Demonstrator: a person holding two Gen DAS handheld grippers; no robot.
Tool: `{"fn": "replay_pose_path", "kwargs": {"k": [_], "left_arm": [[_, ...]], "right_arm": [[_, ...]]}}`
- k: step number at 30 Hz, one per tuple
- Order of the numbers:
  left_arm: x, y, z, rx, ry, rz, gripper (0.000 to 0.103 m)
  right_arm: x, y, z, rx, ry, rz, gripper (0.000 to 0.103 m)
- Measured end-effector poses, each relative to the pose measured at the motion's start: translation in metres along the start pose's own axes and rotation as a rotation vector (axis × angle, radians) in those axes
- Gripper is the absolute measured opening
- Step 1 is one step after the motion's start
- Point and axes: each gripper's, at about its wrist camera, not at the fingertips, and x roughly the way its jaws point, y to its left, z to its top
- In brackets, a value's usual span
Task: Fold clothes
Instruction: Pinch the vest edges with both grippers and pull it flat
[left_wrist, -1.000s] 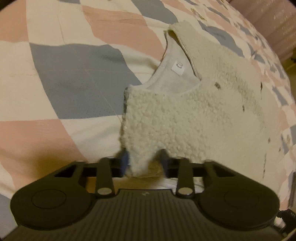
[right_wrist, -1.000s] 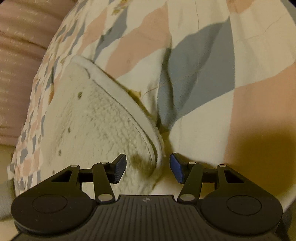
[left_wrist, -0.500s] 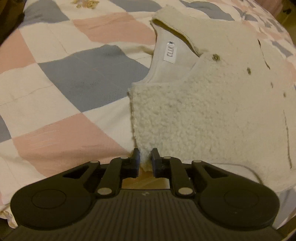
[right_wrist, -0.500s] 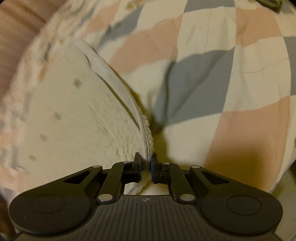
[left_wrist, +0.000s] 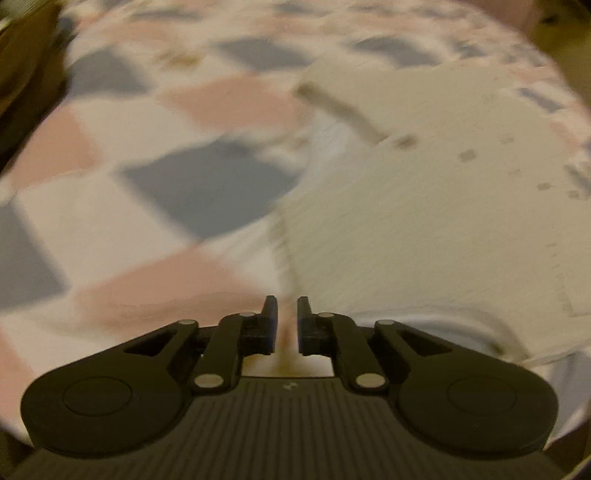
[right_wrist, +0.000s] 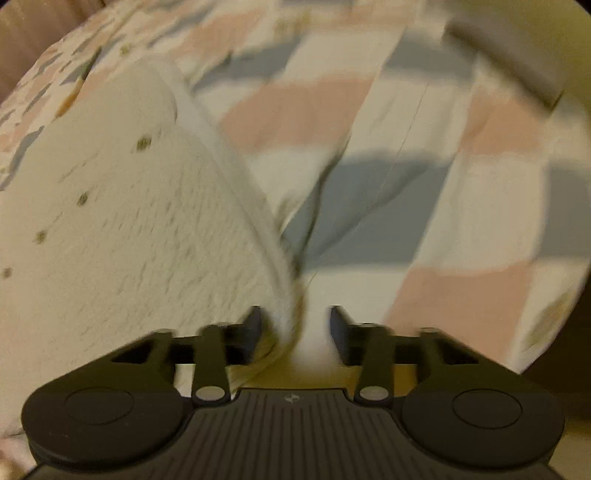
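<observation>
A cream fleece vest (left_wrist: 424, 229) with small dark snaps lies on the patchwork quilt (left_wrist: 207, 184). In the blurred left wrist view its near left corner runs down into my left gripper (left_wrist: 284, 301), which is shut on it with only a thin slit between the pads. In the right wrist view the vest (right_wrist: 129, 240) fills the left half. Its thick edge hangs between the fingers of my right gripper (right_wrist: 295, 312), close against the left finger (right_wrist: 253, 325). Those jaws are opening, and the right pad stands clear of the cloth.
The quilt (right_wrist: 480, 192) of pink, grey and white squares spreads under and around the vest and is creased just beyond the right gripper. A dark object (left_wrist: 22, 74) sits at the quilt's far left edge. A pink ribbed surface (right_wrist: 22, 37) borders the bed.
The left jaws closed on the vest's corner and rose with it. The right jaws shut on the vest's edge, then parted again. Both views have pulled back from the bed and blurred.
</observation>
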Motion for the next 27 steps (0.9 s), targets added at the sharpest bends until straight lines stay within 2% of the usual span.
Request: {"fn": "replay_pose_path", "kwargs": {"k": [1,3,5,7,8,11,13,14,16,19,21,23,24,27], "left_arm": [[0.003,-0.008,0.004,0.018,-0.018,-0.026,0.008],[0.017,-0.021,0.01,0.046,-0.025,-0.052,0.01],[0.039,-0.03,0.013,0.046,0.0,-0.053,0.011],[0.068,-0.027,0.01,0.027,0.073,-0.008,0.012],[0.075,-0.024,0.006,0.013,0.104,0.006,0.012],[0.069,-0.021,0.003,-0.024,0.136,0.023,0.011],[0.048,-0.028,0.006,-0.018,0.118,0.043,0.013],[0.037,-0.032,0.007,-0.014,0.105,0.046,0.018],[0.029,-0.045,0.009,-0.006,0.105,0.026,0.037],[0.045,-0.068,0.007,0.036,0.141,0.014,0.037],[0.065,-0.081,0.003,0.048,0.204,0.041,0.037],[0.072,-0.088,0.002,0.033,0.272,0.069,0.031],[0.066,-0.093,0.003,0.031,0.276,0.066,0.03],[0.021,-0.111,0.01,0.061,0.196,0.021,0.038]], "right_arm": [[-0.009,0.007,-0.001,-0.036,-0.054,-0.006,0.047],[-0.021,0.022,-0.004,-0.089,-0.121,0.061,0.047],[-0.021,0.038,-0.01,-0.145,-0.114,0.188,0.044],[-0.008,0.052,-0.019,-0.203,-0.049,0.249,0.039],[0.0,0.057,-0.025,-0.23,-0.017,0.253,0.037],[0.026,0.057,-0.038,-0.251,0.076,0.15,0.032],[0.018,0.05,-0.035,-0.212,0.067,0.161,0.032],[0.011,0.049,-0.033,-0.201,0.058,0.163,0.033],[-0.004,0.049,-0.028,-0.188,0.029,0.188,0.037],[-0.01,0.059,-0.027,-0.197,0.035,0.229,0.04],[0.0,0.07,-0.03,-0.225,0.072,0.218,0.04],[0.017,0.08,-0.035,-0.245,0.144,0.186,0.041],[0.023,0.085,-0.037,-0.251,0.169,0.162,0.041],[0.003,0.089,-0.033,-0.247,0.136,0.172,0.044]]}}
